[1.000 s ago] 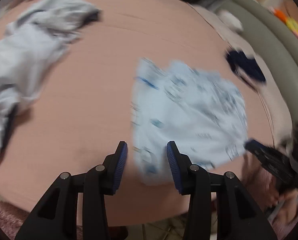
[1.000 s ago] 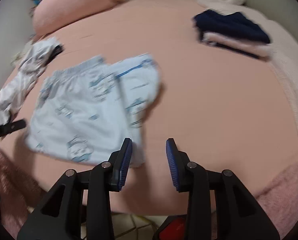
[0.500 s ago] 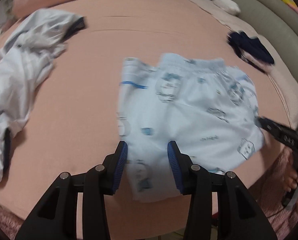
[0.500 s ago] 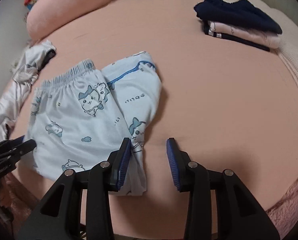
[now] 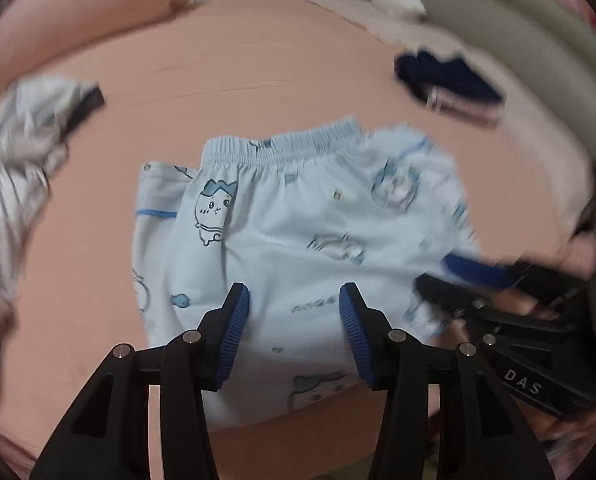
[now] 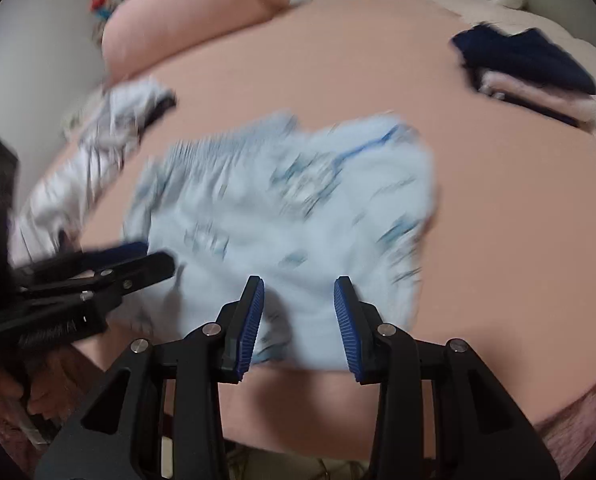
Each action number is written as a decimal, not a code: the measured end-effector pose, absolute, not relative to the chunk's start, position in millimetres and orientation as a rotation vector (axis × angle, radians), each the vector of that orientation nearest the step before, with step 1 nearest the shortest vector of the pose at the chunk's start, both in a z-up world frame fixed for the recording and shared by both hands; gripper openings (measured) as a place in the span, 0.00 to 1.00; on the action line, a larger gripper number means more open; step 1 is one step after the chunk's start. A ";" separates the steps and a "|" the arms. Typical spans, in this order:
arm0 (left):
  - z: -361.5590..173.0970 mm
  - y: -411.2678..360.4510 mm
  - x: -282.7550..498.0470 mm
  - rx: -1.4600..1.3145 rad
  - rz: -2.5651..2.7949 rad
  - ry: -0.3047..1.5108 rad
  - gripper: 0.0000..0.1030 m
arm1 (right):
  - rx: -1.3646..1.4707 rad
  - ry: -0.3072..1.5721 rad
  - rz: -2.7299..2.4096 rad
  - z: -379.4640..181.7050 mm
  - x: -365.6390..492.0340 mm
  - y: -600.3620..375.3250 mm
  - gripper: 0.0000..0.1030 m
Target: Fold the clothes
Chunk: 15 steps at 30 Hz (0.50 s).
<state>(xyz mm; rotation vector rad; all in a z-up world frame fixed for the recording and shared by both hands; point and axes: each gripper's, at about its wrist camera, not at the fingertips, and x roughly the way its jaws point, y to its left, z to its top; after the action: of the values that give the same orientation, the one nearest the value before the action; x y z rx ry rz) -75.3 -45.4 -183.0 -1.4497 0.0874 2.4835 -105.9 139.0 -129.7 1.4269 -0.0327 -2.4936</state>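
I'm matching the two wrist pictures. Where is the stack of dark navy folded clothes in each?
Left wrist: navy stack at upper right, beyond the blue shorts.
Right wrist: navy stack at upper right, right of the shorts.
Shared landmark: the pink pillow at upper left in both views.

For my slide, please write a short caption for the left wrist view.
Open left gripper above light blue cartoon-print shorts lying on a pink bed.
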 end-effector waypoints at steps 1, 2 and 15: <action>-187.1 -48.6 -76.0 -1.486 2.491 0.103 0.48 | 1.421 0.055 -2.509 -131.0 -102.6 132.0 0.34; -191.2 -52.3 -76.7 -1.523 2.498 0.114 0.49 | 1.415 0.108 -2.516 -134.4 -103.6 129.9 0.34; -183.7 -114.4 -86.0 -1.725 2.677 -0.071 0.53 | 1.468 -0.048 -2.613 -124.4 -123.9 181.6 0.29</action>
<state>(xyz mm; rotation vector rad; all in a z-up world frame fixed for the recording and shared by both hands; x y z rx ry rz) -86.0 -114.4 -183.7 -1.7245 -0.0711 2.6771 -123.9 181.6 -124.4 1.4675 -0.0478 -2.6131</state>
